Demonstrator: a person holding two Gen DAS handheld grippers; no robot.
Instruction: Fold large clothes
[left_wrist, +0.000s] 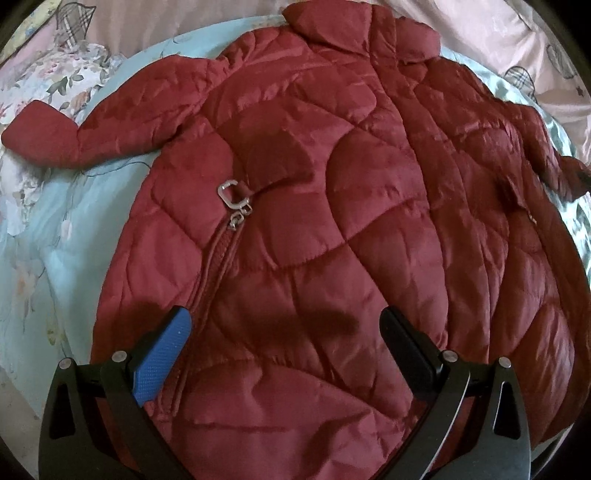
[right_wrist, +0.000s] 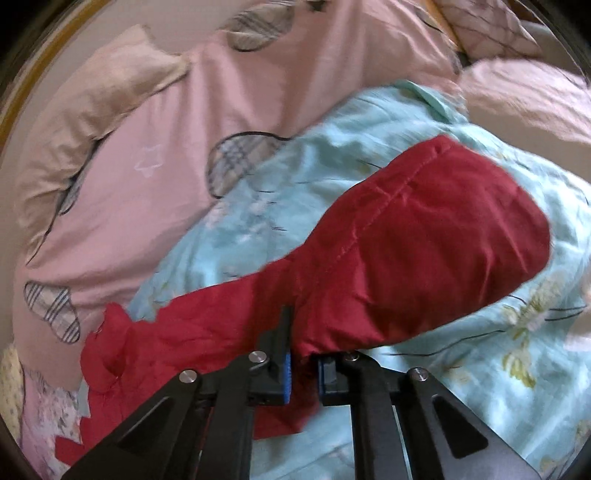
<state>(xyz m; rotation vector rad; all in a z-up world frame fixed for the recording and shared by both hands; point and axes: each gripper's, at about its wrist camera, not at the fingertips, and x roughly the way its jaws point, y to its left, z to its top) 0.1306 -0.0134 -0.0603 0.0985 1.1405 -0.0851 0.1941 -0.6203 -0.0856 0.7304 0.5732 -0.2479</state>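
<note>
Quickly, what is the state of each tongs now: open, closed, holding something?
Left tongs: open, holding nothing, above the red jacket.
Right tongs: closed on the jacket's sleeve.

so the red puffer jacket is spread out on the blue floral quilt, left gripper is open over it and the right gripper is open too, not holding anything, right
Not quite. The right wrist view shows the right gripper shut on a sleeve of the jacket, with red fabric pinched between its fingers. The rest holds: the red puffer jacket lies spread on the blue floral quilt, and the left gripper is open over it.
</note>
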